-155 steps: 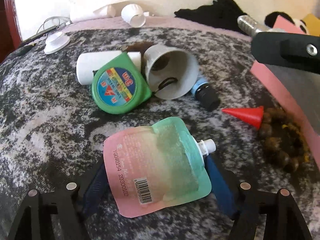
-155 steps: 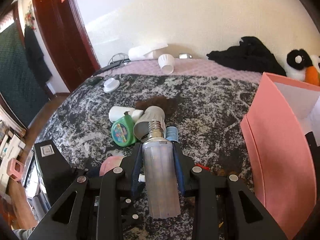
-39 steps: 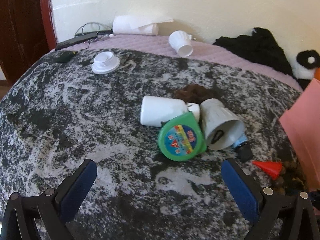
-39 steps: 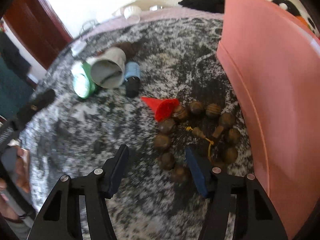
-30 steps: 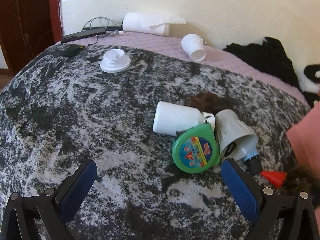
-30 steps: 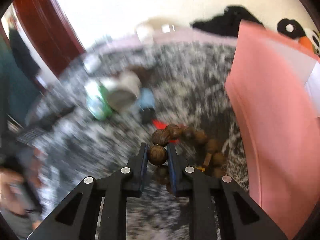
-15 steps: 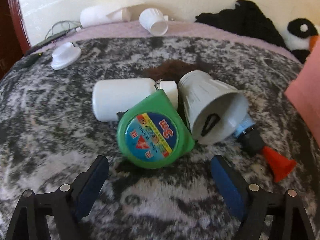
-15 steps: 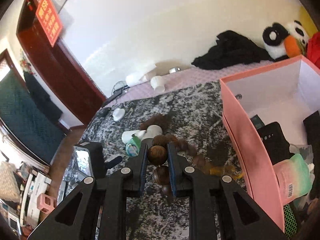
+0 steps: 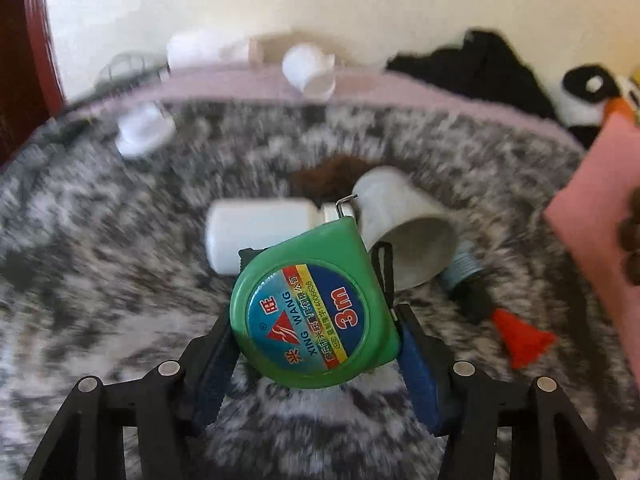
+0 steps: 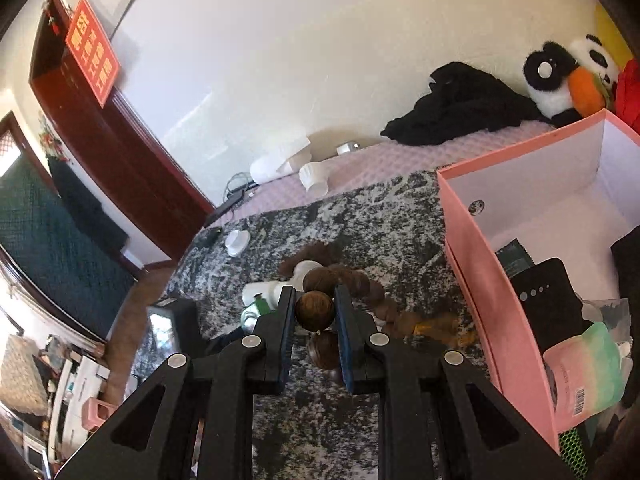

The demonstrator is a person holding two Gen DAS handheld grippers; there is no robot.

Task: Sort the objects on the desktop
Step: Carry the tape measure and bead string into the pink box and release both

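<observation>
My left gripper (image 9: 316, 340) is shut on a green tape measure (image 9: 312, 312) and holds it just above the grey mottled cloth (image 9: 100, 280). Behind it lie a white bottle (image 9: 260, 232), a grey cup (image 9: 404, 232) on its side, a blue-capped vial (image 9: 466, 280) and a red cone (image 9: 520, 340). My right gripper (image 10: 315, 312) is shut on a brown wooden bead bracelet (image 10: 314, 312), held high above the cloth; the rest of the beads (image 10: 372, 292) hang to the right, toward the pink box (image 10: 480, 264).
The pink box holds a pastel pouch (image 10: 588, 372) and dark items (image 10: 548, 300). A white lid (image 9: 144, 130), a white cup (image 9: 308, 68) and a paper roll (image 9: 192, 52) lie at the far side. Black clothing (image 10: 460, 104) and a panda toy (image 10: 560, 76) sit by the wall.
My left gripper has moved in and shut on the green tape measure, lifting it slightly. My right gripper has kept the bracelet raised and shifted a little toward the pink box.
</observation>
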